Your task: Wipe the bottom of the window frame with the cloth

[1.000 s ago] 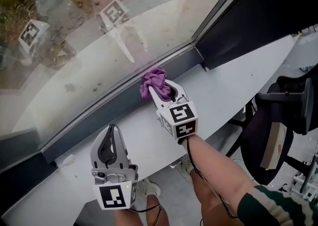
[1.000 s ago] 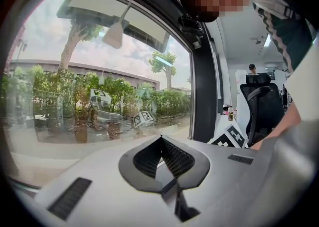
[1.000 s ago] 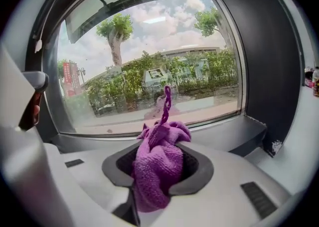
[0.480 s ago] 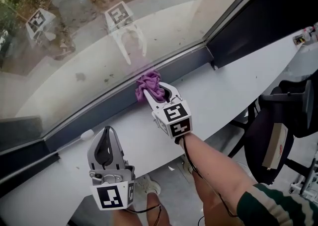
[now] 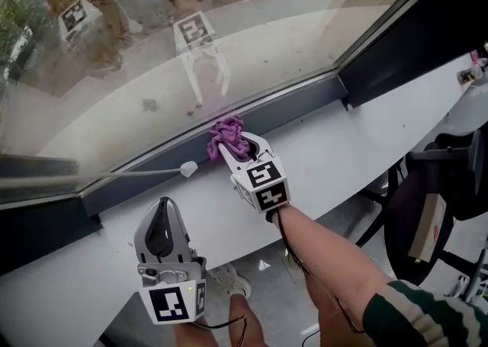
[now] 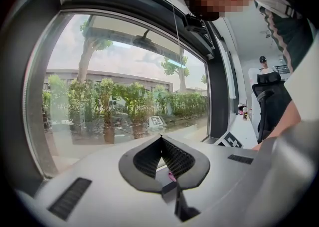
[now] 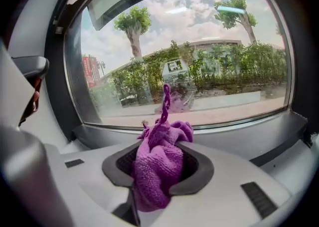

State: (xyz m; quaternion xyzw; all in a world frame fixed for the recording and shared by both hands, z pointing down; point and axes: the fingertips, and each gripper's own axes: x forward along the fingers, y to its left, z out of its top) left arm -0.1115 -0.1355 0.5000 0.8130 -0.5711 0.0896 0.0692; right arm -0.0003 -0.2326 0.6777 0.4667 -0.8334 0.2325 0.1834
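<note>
Cloth pinched in right hand-held gripper, against window frame

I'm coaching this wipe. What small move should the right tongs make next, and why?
Probably slide the right tongs a little leftward along the window frame, pressing lightly. They are shut on the purple cloth, which is bunched against the frame's bottom rail just under the glass, and more of that rail runs on to that side.

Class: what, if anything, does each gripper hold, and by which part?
The right gripper holds the purple cloth, clamped on its crumpled bulk, one twisted end poking forward. The left gripper holds nothing; its jaws are together.
</note>
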